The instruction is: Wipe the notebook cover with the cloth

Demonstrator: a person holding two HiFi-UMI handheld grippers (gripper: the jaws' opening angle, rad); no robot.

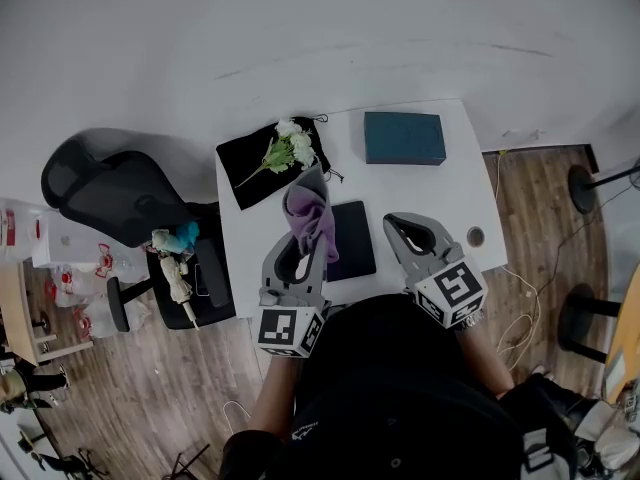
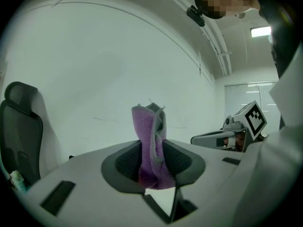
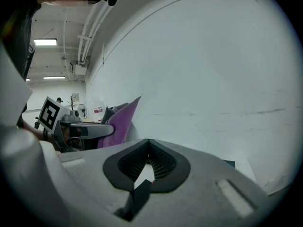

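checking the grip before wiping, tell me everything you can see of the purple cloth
The cloth is purple and fleecy-looking, with grey showing at its top edge. It is bunched into upright folds, pinched in the shut jaws of the left gripper and sticking up past them. In the head view it overlaps the left edge of the dark notebook; whether they touch is unclear.

Soft fuzzy purple cloth, matt black notebook cover, smooth white table, grained wood floor, matt teal box
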